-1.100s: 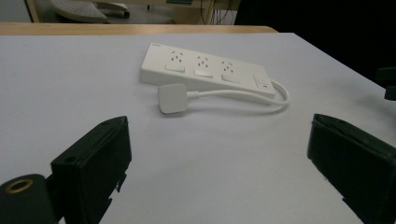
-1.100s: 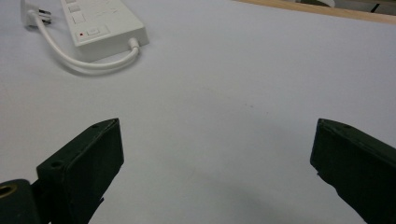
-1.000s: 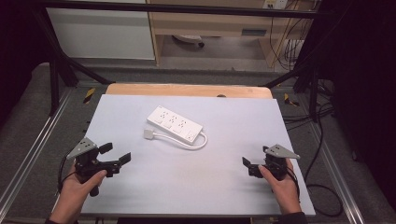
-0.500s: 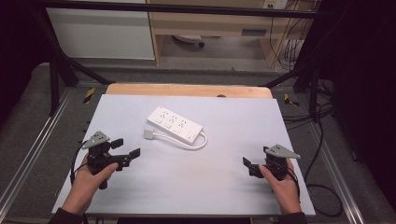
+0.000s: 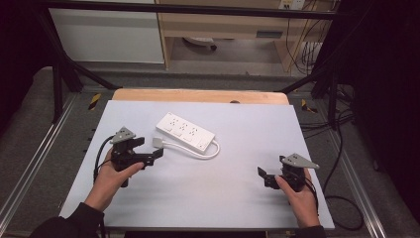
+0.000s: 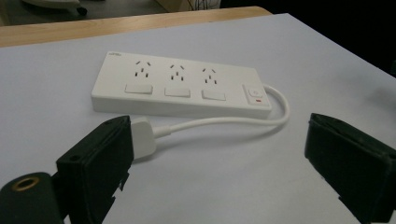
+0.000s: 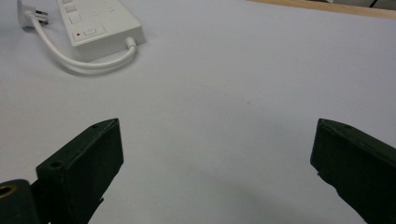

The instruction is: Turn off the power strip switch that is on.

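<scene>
Left claw (image 5: pixel 157 152) has advanced from the desk's (image 5: pixel 237 198) near-left corner, jaws wide, now at the plug (image 6: pixel 142 137) of the power strip (image 5: pixel 185 132) lying mid-desk toward the far edge. Plug grasp looks imminent. Right claw (image 5: pixel 262 176) unmoved near the right edge, wide, empty.

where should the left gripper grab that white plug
Best by the plug body's two flat sides, coming from its free end opposite the cord. It lies flat beside the power strip, near one jaw of the open left gripper, so shift the jaws to straddle it.
</scene>
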